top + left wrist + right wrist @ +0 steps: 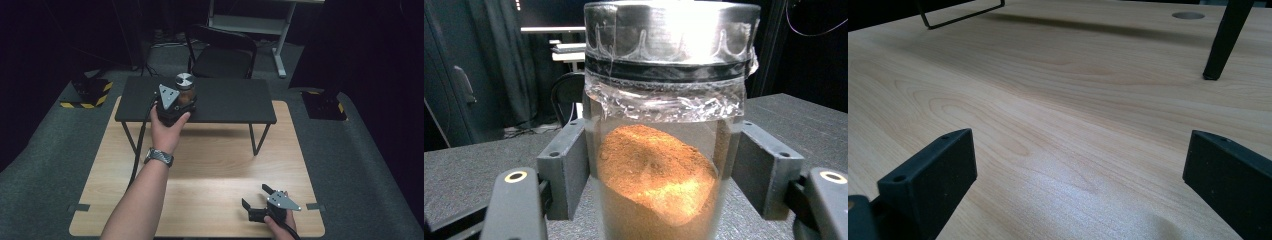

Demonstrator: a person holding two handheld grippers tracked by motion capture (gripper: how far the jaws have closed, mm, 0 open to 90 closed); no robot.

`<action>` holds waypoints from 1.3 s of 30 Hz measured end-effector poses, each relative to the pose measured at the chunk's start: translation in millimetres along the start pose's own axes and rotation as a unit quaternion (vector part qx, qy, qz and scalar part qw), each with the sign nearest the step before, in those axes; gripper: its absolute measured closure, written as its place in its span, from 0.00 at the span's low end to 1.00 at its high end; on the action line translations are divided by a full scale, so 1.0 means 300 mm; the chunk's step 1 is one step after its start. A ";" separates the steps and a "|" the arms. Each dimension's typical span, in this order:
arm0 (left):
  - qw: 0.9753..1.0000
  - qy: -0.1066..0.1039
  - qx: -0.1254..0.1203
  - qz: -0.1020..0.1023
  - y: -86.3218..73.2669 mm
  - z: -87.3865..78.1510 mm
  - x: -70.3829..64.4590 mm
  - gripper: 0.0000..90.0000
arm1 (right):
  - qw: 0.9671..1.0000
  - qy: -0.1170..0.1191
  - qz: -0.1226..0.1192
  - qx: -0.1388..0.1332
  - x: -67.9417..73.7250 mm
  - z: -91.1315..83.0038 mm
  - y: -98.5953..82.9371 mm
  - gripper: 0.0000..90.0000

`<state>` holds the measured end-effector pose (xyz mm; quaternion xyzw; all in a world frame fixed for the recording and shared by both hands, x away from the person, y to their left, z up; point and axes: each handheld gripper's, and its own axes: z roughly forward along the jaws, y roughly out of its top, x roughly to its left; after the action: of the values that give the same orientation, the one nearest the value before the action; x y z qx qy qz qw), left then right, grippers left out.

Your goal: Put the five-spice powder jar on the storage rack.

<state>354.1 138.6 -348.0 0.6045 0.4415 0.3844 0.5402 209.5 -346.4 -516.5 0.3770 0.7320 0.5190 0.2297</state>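
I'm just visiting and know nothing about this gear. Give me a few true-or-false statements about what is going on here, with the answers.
1. The left gripper has its jaws on either side of a jar. True.
2. The jar holds blue liquid. False: it holds orange-brown powder.
3. The jar stands on the small black table. True.
4. The right gripper grips a spoon. False: its jaws are wide apart with nothing between them, over the wooden table.
5. The jar has a silver lid. True.
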 end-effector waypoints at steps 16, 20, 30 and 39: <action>0.999 -0.021 -0.020 -0.012 0.023 -0.064 -0.003 0.01 | 1.000 0.001 0.001 0.000 -0.001 0.000 0.001 0.01; 0.999 -0.037 -0.022 0.001 0.013 -0.103 -0.003 0.01 | 1.000 0.001 0.002 0.001 -0.001 0.001 0.002 0.01; 0.998 -0.041 -0.040 0.002 -0.049 -0.219 0.004 0.01 | 1.000 -0.003 0.003 0.002 0.003 0.001 0.003 0.01; 0.996 -0.062 -0.055 0.017 -0.139 -0.341 0.054 0.01 | 1.000 -0.005 0.003 0.003 0.005 0.001 0.004 0.01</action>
<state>257.8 187.3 -377.3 0.6041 0.3751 0.3791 0.5922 209.1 -344.6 -515.6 0.3822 0.7313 0.5158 0.2305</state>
